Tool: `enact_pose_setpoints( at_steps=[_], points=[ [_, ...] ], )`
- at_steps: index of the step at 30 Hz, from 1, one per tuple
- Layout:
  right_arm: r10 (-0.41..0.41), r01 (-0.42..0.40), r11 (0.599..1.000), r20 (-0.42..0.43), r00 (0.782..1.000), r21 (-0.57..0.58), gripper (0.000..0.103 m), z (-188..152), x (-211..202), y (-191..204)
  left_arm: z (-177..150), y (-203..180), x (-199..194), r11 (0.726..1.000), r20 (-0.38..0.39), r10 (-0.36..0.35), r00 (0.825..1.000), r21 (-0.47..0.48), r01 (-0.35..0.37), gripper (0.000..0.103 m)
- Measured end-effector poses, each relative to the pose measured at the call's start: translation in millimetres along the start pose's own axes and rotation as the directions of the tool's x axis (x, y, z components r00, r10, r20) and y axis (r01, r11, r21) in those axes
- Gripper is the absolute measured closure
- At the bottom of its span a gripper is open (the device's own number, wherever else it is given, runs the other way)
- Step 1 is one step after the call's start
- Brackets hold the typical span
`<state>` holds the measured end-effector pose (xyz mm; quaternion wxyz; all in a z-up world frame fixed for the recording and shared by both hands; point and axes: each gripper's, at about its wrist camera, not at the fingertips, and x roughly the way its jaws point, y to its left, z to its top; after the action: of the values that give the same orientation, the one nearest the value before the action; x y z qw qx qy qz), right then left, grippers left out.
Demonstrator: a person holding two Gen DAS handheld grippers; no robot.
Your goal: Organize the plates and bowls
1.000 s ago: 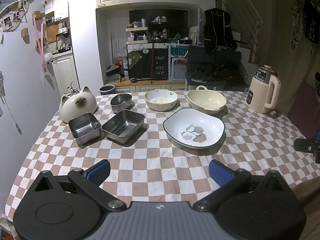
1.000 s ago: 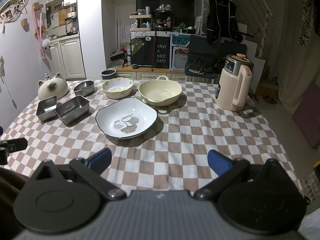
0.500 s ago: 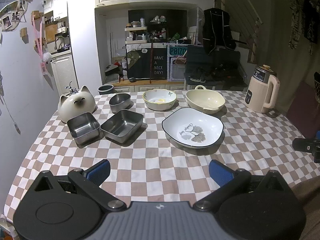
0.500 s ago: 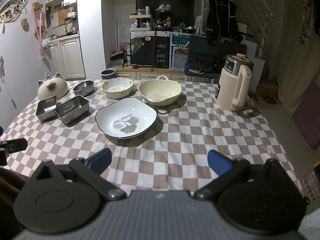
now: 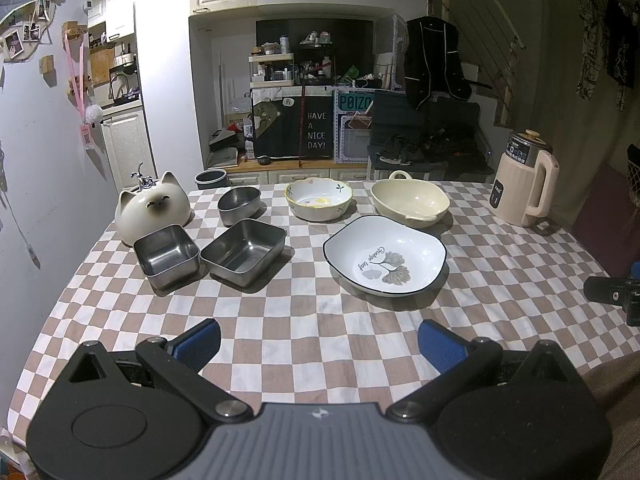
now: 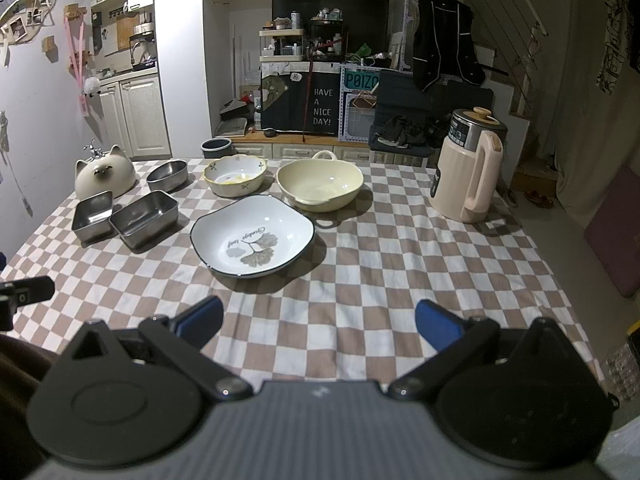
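Note:
A white leaf-print plate (image 5: 385, 255) (image 6: 253, 236) lies mid-table on the checkered cloth. Behind it stand a cream handled bowl (image 5: 410, 202) (image 6: 319, 185) and a flowered bowl (image 5: 319, 199) (image 6: 235, 175). To the left sit a round steel bowl (image 5: 239, 204) (image 6: 167, 175) and two rectangular steel tins, one larger (image 5: 244, 251) (image 6: 144, 218) and one smaller (image 5: 166, 255) (image 6: 93, 216). My left gripper (image 5: 319, 345) hovers open over the near cloth, empty. My right gripper (image 6: 319, 322) is likewise open and empty, short of the plate.
A cat-shaped ceramic pot (image 5: 151, 207) (image 6: 105, 174) stands at the far left corner. A beige electric kettle (image 5: 524, 182) (image 6: 470, 168) stands at the right. The other gripper's black tip shows at the frame edge (image 5: 612, 292) (image 6: 24, 292). Table edges (image 6: 568, 304) drop off on the right.
The left wrist view has risen and pulled back slightly, so the dishes sit a little lower. The right view is unchanged. Both grippers stay open.

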<state>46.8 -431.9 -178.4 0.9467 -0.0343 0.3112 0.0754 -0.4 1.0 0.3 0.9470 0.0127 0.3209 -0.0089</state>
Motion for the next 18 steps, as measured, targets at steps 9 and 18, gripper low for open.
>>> enact_pose_setpoints(
  at_steps=[9,18],
  points=[
    [0.000,0.000,1.000,0.000,1.000,-0.001,0.000,-0.2,-0.1,0.4,0.0,0.1,0.0,1.000,0.000,0.000,1.000,0.000,0.000,0.000],
    [-0.002,0.002,1.000,-0.002,1.000,-0.003,0.000,-0.8,-0.4,3.2,0.6,-7.6,-1.6,1.000,0.001,0.015,1.000,0.004,-0.015,0.000]
  ],
)
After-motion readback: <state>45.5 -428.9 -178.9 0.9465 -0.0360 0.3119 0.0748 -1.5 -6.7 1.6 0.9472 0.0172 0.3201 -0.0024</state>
